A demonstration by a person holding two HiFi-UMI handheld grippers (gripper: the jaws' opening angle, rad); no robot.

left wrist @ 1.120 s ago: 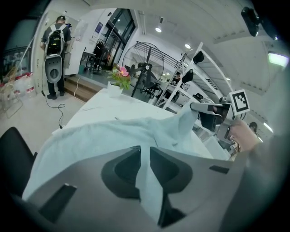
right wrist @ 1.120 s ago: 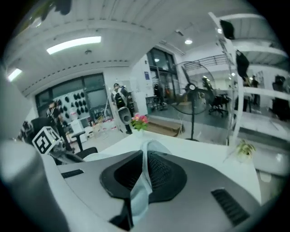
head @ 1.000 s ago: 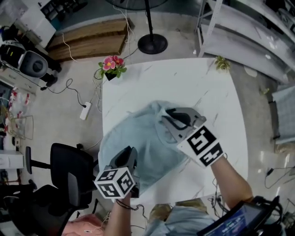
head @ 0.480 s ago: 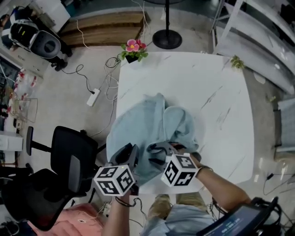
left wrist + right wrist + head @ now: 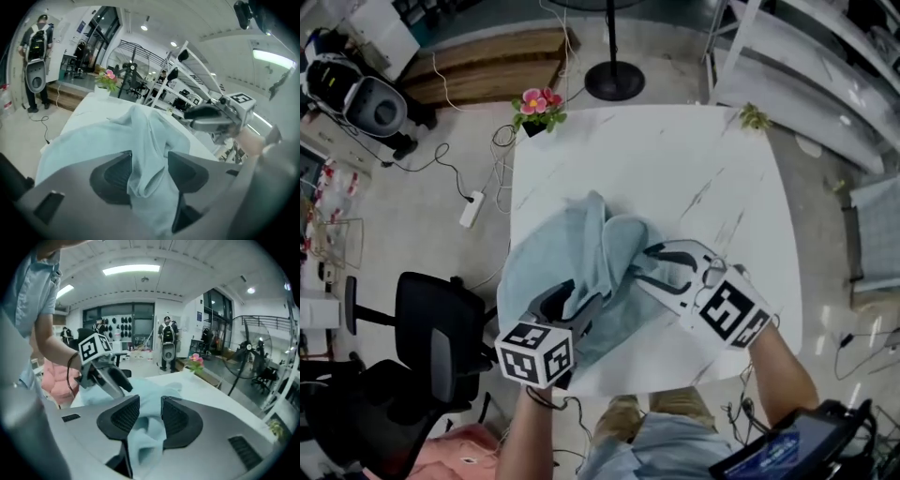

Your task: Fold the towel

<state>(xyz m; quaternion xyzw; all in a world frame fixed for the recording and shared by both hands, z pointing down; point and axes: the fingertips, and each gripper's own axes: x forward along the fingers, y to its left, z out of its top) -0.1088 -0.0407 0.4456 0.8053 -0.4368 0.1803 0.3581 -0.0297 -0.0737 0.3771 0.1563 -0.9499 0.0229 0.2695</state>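
Note:
A light blue towel (image 5: 572, 253) lies crumpled in loose folds on the left half of the white table (image 5: 694, 169), its left edge hanging over the side. My left gripper (image 5: 572, 302) is at the towel's near corner. Its jaws are opening, and a raised fold (image 5: 145, 140) stands loose between them. My right gripper (image 5: 645, 265) is at the towel's right edge, its jaws apart with a bunch of towel (image 5: 152, 427) between them that the pads do not clamp. Each gripper shows in the other's view: the right gripper (image 5: 211, 119) and the left gripper (image 5: 117, 383).
A pot of pink flowers (image 5: 534, 108) stands at the table's far left corner and a small plant (image 5: 753, 117) at the far right. A fan's base (image 5: 612, 84) is beyond the table. An office chair (image 5: 431, 347) stands left of me. Metal shelving (image 5: 806, 75) is at the right.
The right gripper carried the towel's far part toward the near edge, opened, then moved right to the towel's edge. The left gripper's jaws have spread and its hand shifted slightly.

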